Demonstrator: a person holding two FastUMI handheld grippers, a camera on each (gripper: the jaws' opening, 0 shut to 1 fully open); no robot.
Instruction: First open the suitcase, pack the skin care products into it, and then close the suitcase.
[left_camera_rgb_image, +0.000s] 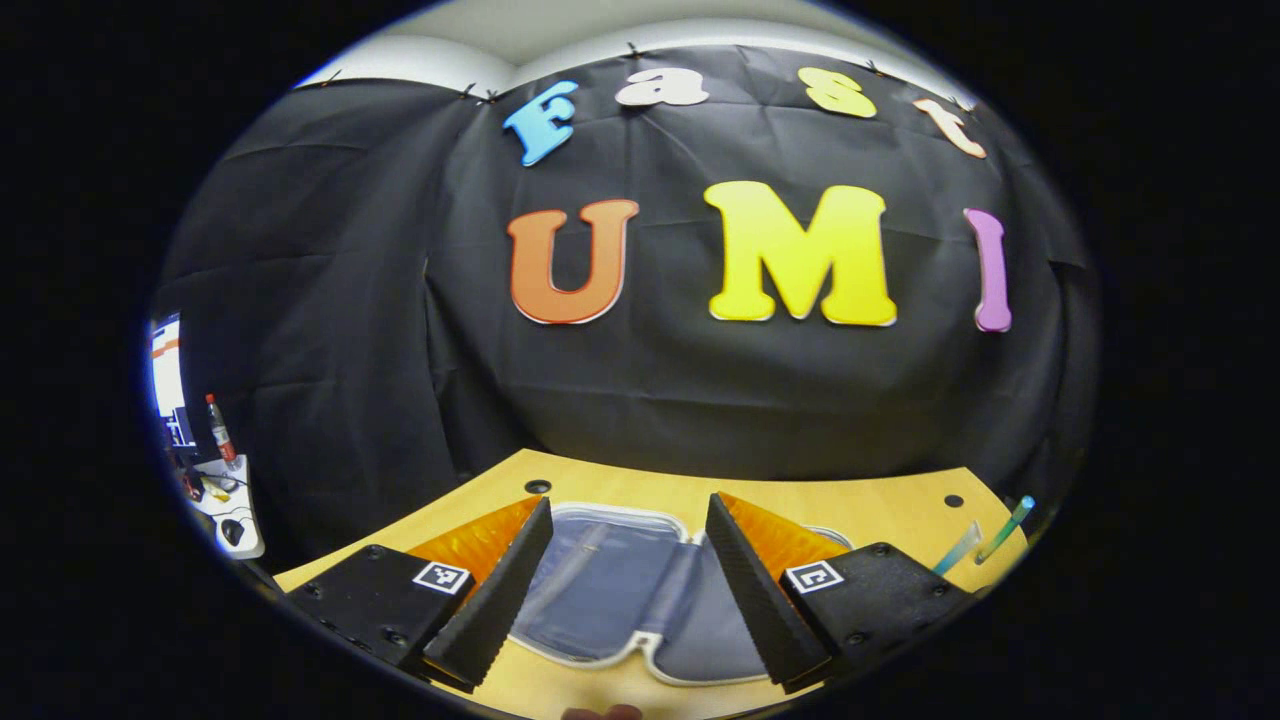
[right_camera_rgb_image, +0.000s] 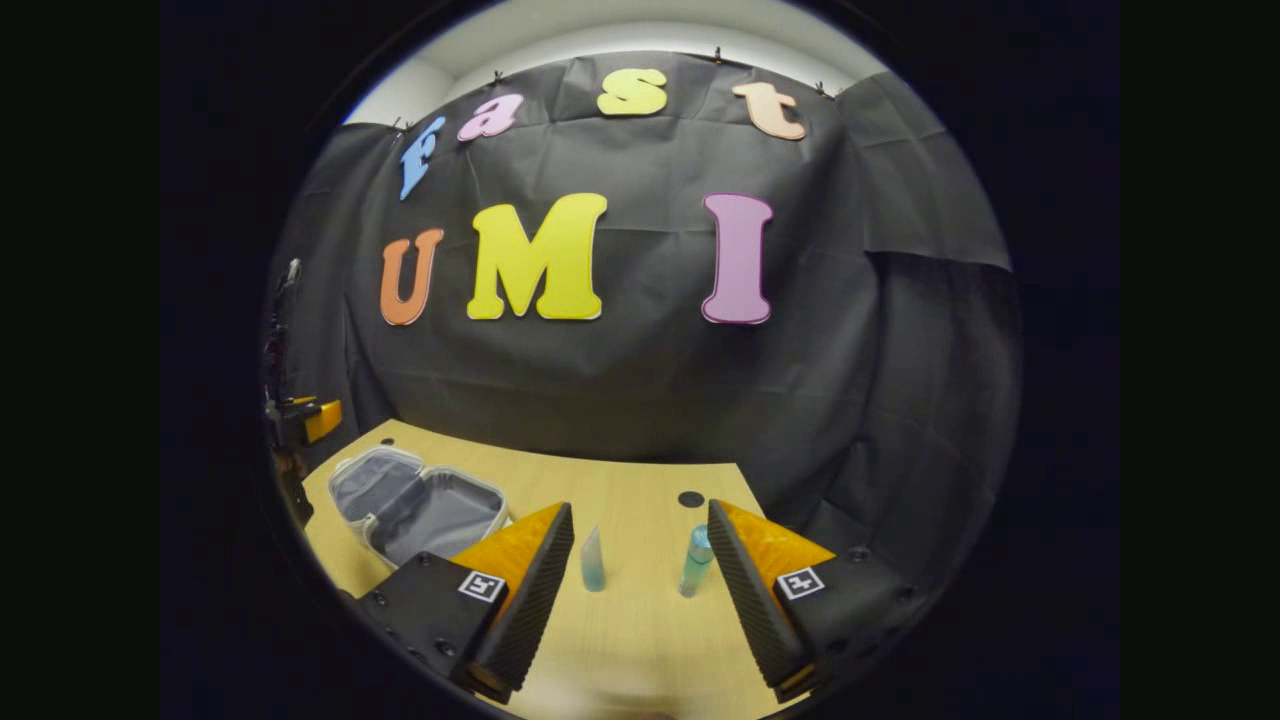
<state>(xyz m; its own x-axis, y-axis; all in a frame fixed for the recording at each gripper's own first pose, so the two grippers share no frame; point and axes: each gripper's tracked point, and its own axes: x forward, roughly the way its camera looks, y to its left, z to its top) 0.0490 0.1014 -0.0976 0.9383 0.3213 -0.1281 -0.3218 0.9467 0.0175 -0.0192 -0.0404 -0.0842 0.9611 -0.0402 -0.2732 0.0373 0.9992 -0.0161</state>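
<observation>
In the left gripper view, the left gripper (left_camera_rgb_image: 628, 585) sits at the bottom centre of the frame with its two fingers spread wide apart and nothing between them. Past the fingers, low in the middle of the frame, the suitcase (left_camera_rgb_image: 620, 590) lies open and flat on the wooden table (left_camera_rgb_image: 870, 515) — its grey lined halves face up, edged by a pale rim. At the lower right of that frame, two skin care products (left_camera_rgb_image: 985, 540) stand near the table's edge, well apart from the suitcase.

In the right gripper view, the right gripper (right_camera_rgb_image: 640, 590) holds the bottom centre, likewise wide open and empty. Between its fingers, farther off on the table, stand a small tapered tube (right_camera_rgb_image: 592, 560) and a bottle (right_camera_rgb_image: 695, 562) with a bluish cap — upright, a little apart from each other, untouched. The open suitcase (right_camera_rgb_image: 420, 505) lies at the lower left of this frame.
</observation>
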